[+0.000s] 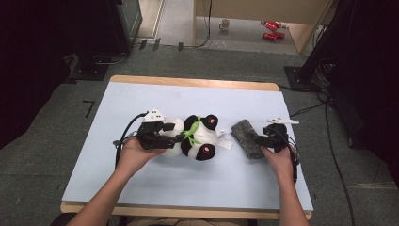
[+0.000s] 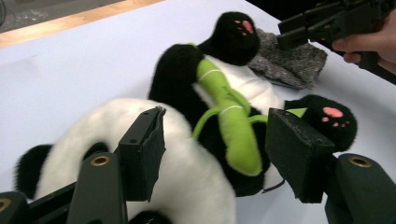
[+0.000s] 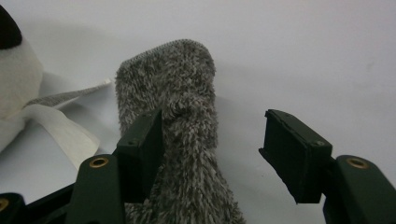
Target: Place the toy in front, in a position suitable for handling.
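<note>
**Soft toy and fuzzy sock: two light, yielding things between parted jaws**

The black-and-white plush panda with a green fabric bamboo stalk tied across its chest [image 1: 195, 136] lies on its back near the middle of the pale blue table top [image 1: 141, 96], its pink-padded paws up. Just to its right, close but apart from it, lies the grey fuzzy knitted sock [image 1: 245, 137], with the toy's white sewn-in label [image 3: 60, 128] pointing toward it.

The left gripper [image 2: 215, 149] stands wide over the panda's white head and chest; its pads flank the stalk without pressing on anything. The right gripper [image 3: 210, 149] is also parted, its jaws astride the sock, one pad at the pile's edge and the other clear of it, so nothing is gripped.

Both things look light and very soft. The panda will likely squash and sag under a pinch; a limb, or the firmer belly beside the stalk, should give the surest hold. The sock is limp and will drape, so pinching it across its middle or at the ribbed cuff [image 3: 163, 49] seems best. Neither looks fragile or slippery.
</note>
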`<state>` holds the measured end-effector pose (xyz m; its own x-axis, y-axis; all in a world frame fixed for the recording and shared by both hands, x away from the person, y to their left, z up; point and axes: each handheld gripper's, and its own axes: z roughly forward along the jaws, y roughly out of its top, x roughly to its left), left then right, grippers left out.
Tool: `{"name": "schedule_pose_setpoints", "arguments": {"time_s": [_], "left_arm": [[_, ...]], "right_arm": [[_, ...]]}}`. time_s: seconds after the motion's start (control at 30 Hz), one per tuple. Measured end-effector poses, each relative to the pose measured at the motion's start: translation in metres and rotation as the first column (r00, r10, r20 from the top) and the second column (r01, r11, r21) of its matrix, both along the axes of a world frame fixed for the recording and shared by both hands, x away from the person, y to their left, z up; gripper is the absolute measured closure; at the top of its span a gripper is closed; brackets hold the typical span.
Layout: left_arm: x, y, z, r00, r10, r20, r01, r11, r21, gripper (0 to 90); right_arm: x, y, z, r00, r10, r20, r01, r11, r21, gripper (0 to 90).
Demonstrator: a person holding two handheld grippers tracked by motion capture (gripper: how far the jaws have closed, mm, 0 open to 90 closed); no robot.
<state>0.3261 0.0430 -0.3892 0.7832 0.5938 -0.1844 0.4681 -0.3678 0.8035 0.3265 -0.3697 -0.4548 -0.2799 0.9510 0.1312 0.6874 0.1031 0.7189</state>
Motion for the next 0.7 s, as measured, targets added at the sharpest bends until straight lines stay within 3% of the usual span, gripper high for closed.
{"name": "schedule_pose_setpoints", "arguments": {"time_s": [0.23,0.7], "left_arm": [[0.009,0.019,-0.003,0.9998,0.019,0.001,-0.019,0.9998,0.009,37.0],[0.018,0.049,-0.010,0.9992,0.036,0.018,-0.036,0.9993,0.008,36.3]], "right_arm": [[0.004,0.003,-0.008,0.9989,0.033,-0.033,-0.033,0.999,-0.016,39.3],[0.010,0.010,-0.016,0.9964,0.062,-0.058,-0.064,0.997,-0.046,42.0]]}}
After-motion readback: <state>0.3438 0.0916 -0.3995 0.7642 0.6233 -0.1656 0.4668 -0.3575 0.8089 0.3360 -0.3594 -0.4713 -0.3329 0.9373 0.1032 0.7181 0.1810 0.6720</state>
